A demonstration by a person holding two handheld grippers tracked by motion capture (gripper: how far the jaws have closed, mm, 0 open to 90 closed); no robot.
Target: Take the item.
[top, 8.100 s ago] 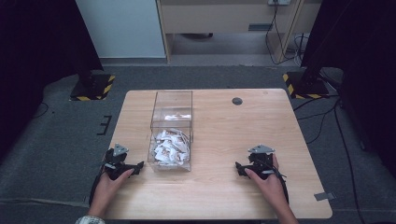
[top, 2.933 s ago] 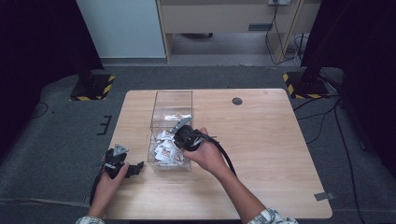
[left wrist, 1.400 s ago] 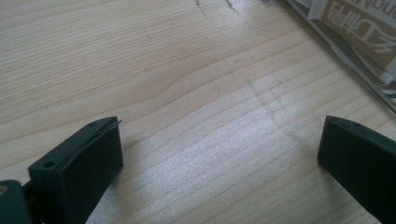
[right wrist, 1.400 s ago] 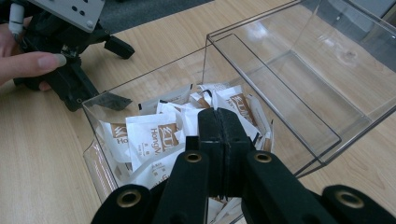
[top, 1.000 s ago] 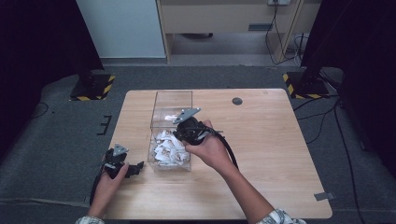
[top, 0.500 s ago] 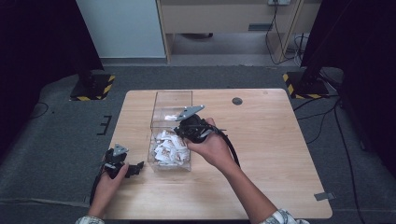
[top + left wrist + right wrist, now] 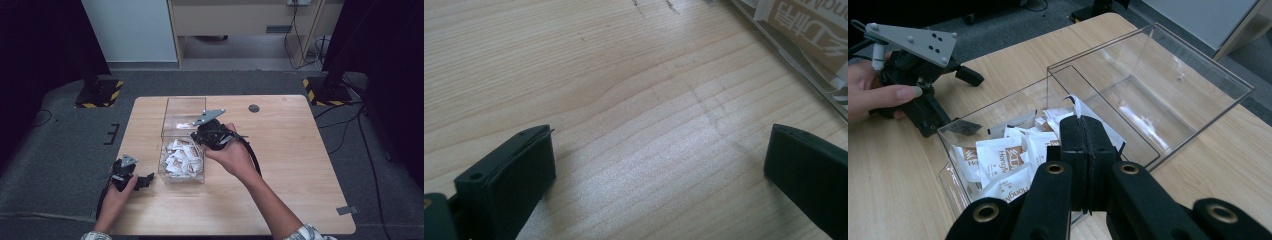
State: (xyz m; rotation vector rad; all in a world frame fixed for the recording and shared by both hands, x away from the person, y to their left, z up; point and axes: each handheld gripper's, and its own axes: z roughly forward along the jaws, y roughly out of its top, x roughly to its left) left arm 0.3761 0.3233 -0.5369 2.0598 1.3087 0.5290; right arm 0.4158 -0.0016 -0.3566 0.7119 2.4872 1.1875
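Overhead, right claw (jaws pressed together) pinches a packet above the clear box.

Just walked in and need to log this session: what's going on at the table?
A person works two handheld grippers at a light wooden table. The right gripper, jaws shut on a white paper sachet, is raised over a clear plastic two-compartment box. The near compartment holds a pile of white and brown sachets; the far one looks almost empty. The left gripper rests open on the table beside the box, holding nothing.
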